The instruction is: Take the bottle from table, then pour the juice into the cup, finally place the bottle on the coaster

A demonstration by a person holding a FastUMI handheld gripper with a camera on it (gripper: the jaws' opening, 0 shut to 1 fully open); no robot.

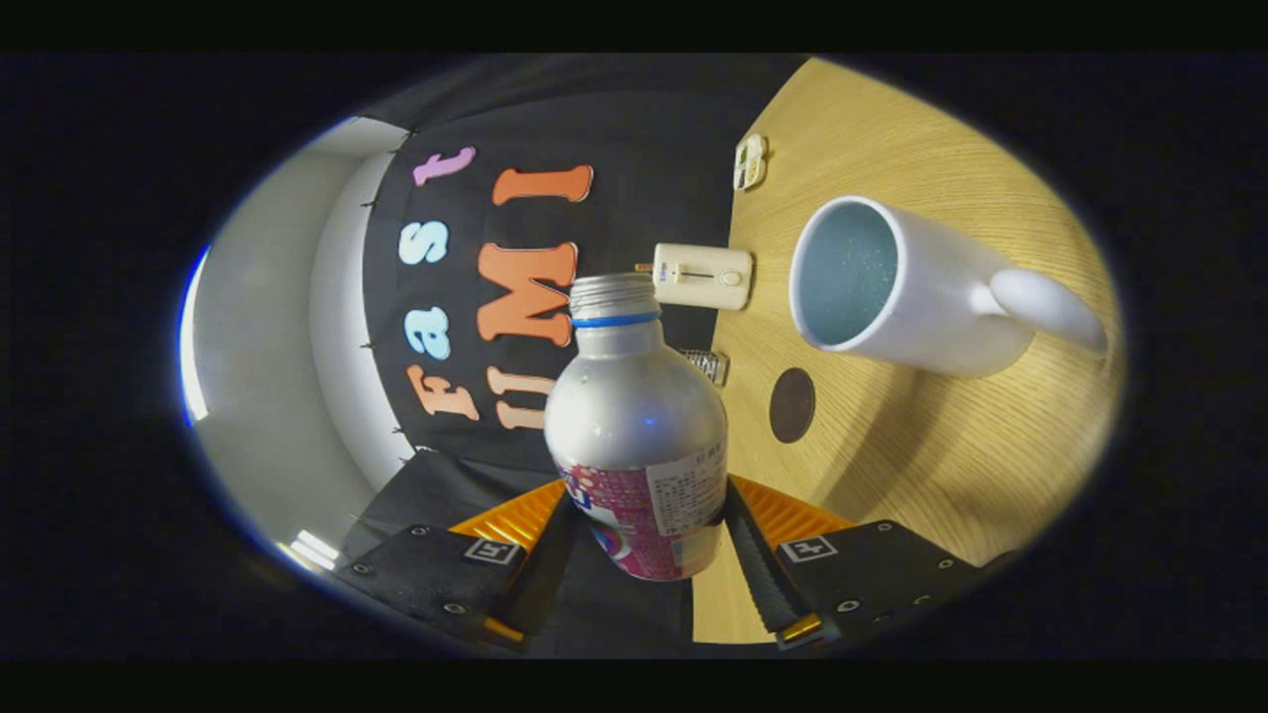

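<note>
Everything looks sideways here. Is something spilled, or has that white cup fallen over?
Nothing spilled that I can see. The tilt is the camera's: the gripper is rolled over with the bottle clamped between its fingers, cap off. The cup stands on the table and looks empty. The brown coaster lies bare.

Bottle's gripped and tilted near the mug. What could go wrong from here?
1. The gripper is shut on the silver metal bottle with the pink label, fingers low on the label; the smooth body might slip as the tilt grows.
2. The bottle's uncapped mouth sits off to the side of the white ceramic mug, so juice may land on the wooden table.
3. The small dark round coaster lies close by the mug; placing could bump it.
</note>
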